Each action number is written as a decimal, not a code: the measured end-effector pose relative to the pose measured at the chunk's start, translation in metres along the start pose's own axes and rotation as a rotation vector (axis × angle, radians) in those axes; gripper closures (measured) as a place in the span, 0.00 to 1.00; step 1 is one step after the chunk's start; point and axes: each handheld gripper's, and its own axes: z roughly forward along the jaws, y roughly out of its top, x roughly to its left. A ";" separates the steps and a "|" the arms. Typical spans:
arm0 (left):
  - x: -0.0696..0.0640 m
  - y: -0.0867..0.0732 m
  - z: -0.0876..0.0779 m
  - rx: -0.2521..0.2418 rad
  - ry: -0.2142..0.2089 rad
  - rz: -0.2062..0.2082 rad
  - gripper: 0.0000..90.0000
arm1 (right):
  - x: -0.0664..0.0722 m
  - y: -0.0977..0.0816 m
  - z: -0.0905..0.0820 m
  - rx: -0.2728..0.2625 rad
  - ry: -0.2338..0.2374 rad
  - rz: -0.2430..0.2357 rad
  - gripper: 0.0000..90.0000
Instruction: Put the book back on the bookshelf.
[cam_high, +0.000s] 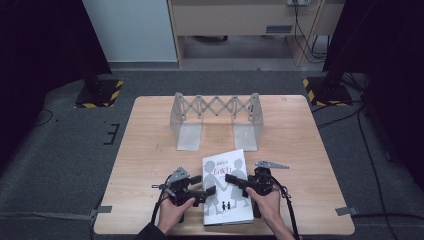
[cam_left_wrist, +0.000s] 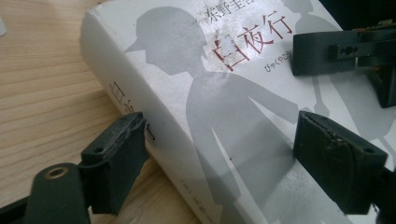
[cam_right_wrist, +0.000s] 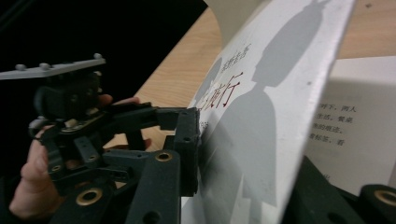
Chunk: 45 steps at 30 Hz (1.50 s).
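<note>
A white book (cam_high: 227, 202) with grey silhouettes and red characters lies near the table's front edge. My left gripper (cam_high: 202, 195) is at its left side and stands open. In the left gripper view (cam_left_wrist: 224, 158) one jaw is beside the spine (cam_left_wrist: 140, 112) and the other rests over the cover (cam_left_wrist: 224, 116). My right gripper (cam_high: 231, 179) reaches in from the right, shut on the front cover. In the right gripper view (cam_right_wrist: 252, 172) the cover (cam_right_wrist: 280, 93) is lifted between the jaws, and a printed page (cam_right_wrist: 345, 126) shows under it.
A folding metal book rack (cam_high: 216, 117) stands at the back centre of the wooden table (cam_high: 150, 150). The book lies close to the table's front edge (cam_high: 125, 231). Two stands with yellow-black bases (cam_high: 100, 92) are on the floor beyond the table.
</note>
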 end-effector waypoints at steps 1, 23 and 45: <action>0.000 0.000 0.000 -0.005 -0.004 0.000 0.13 | 0.002 0.001 -0.001 -0.006 0.009 -0.012 0.83; 0.009 -0.003 0.017 -0.048 -0.181 -0.080 0.00 | 0.003 0.009 -0.012 -0.038 0.101 -0.079 0.87; 0.013 -0.009 0.028 0.052 -0.141 -0.177 0.03 | -0.009 0.000 -0.001 0.046 -0.103 -0.177 0.49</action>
